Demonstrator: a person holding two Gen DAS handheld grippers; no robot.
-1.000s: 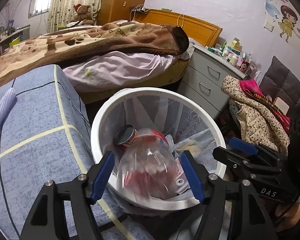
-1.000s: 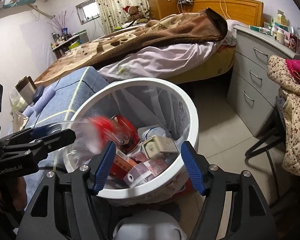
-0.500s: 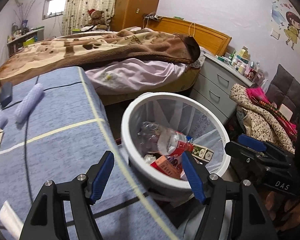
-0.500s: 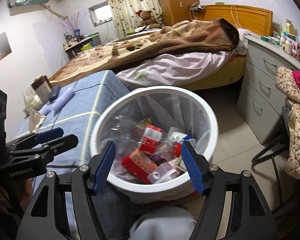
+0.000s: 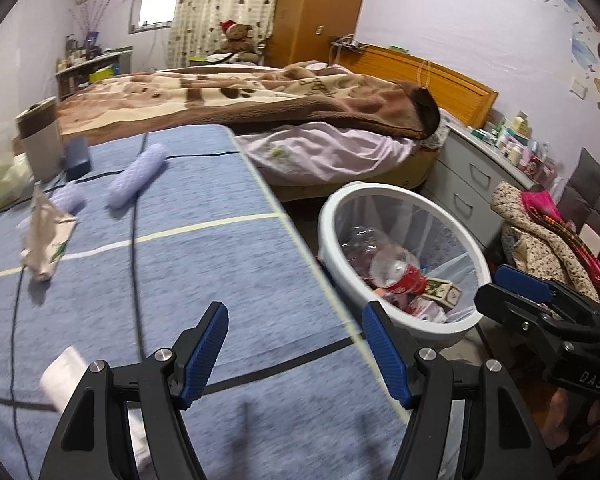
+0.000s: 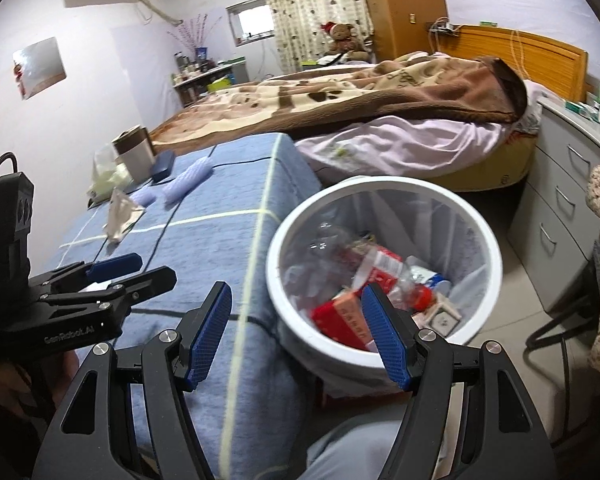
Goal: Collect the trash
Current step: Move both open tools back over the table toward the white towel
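Left gripper (image 5: 294, 350) jaws apart, empty, over the blue-covered table (image 5: 180, 272). Right gripper (image 6: 296, 334) jaws apart, empty, at the table edge beside the white bin (image 6: 496, 240). Clear bottle (image 6: 364, 260) and red carton (image 6: 340, 322) lie in the bin. Crumpled wrapper (image 5: 44, 236) lies farther back on the table.

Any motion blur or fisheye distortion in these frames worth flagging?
Left wrist view: the white item near the left gripper is smeared and the blue cloth soft. Right wrist view: sharper, trash bin crisp. Both: curved edges, dark corner vignette.
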